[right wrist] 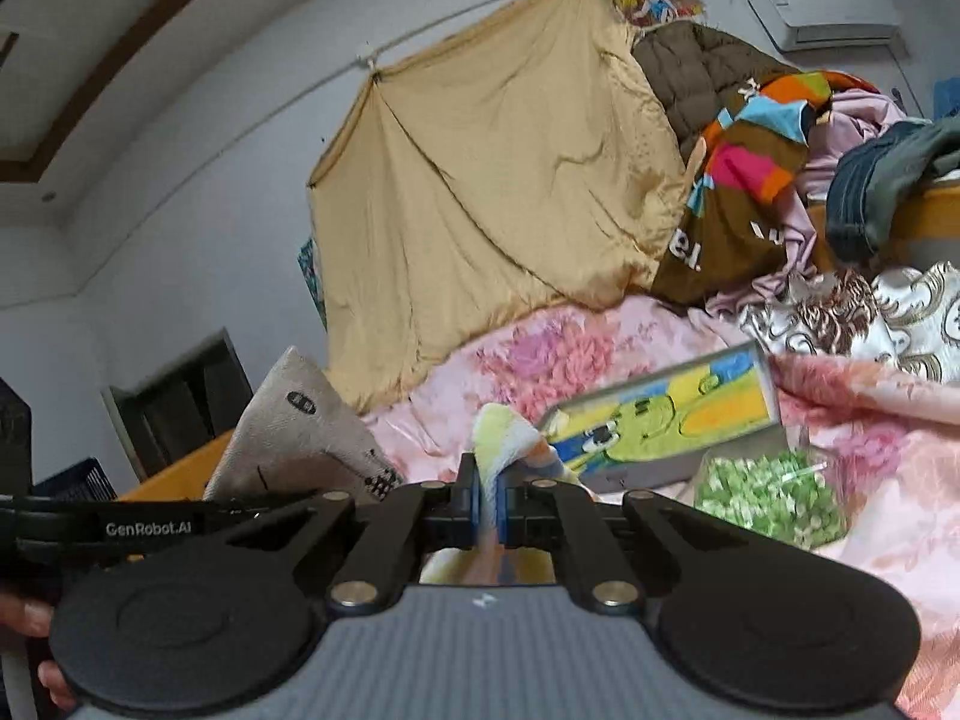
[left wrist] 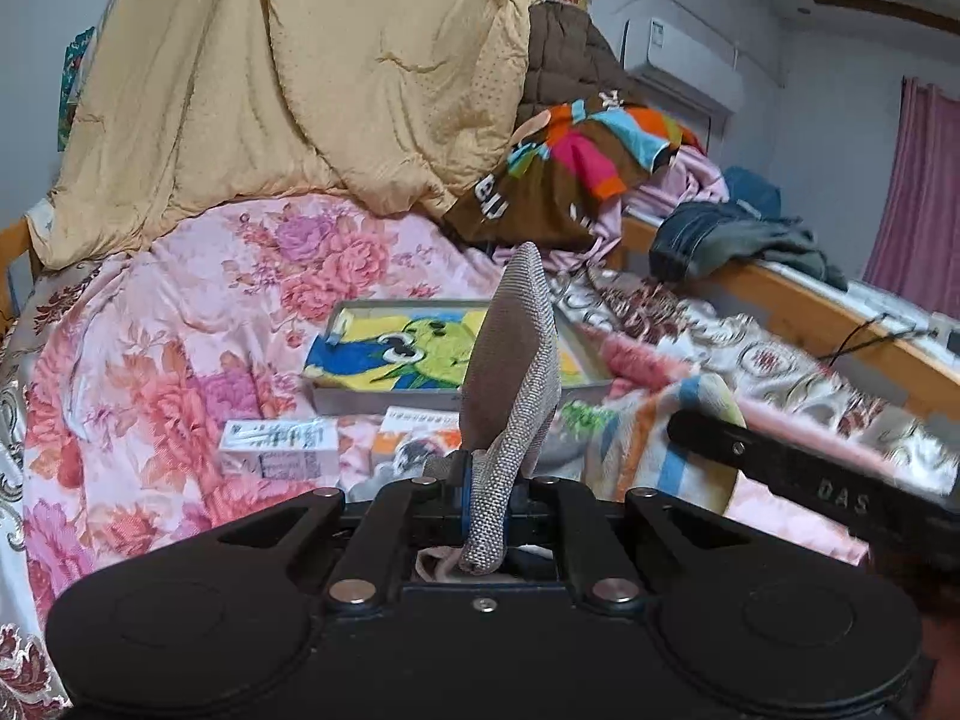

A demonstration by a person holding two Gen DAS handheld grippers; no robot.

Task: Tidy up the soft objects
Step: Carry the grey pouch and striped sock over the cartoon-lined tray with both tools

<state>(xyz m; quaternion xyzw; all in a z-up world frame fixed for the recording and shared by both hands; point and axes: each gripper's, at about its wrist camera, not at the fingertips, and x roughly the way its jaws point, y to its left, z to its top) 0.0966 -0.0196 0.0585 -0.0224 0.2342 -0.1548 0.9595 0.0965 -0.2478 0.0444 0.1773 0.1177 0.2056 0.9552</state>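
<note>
My left gripper (left wrist: 480, 495) is shut on a grey knitted cloth (left wrist: 513, 372) that stands up from the jaws above the bed. The same cloth (right wrist: 300, 438) shows at the left in the right wrist view, with the left gripper's body (right wrist: 144, 525) beside it. My right gripper (right wrist: 491, 501) is shut on a striped yellow, orange and blue towel (right wrist: 510, 438). That towel (left wrist: 660, 444) and the right gripper's arm (left wrist: 828, 486) show at the right in the left wrist view. A grey tray (left wrist: 384, 399) holding a folded yellow, blue and green cartoon towel (left wrist: 414, 351) lies on the pink floral quilt (left wrist: 180, 372).
Two small boxes (left wrist: 279, 447) lie in front of the tray. A bag of green pieces (right wrist: 771, 495) sits near the tray. A tan blanket (left wrist: 300, 78) hangs behind the bed. Piled clothes (left wrist: 576, 174) and jeans (left wrist: 714, 234) lie on the wooden bed rail (left wrist: 840, 324).
</note>
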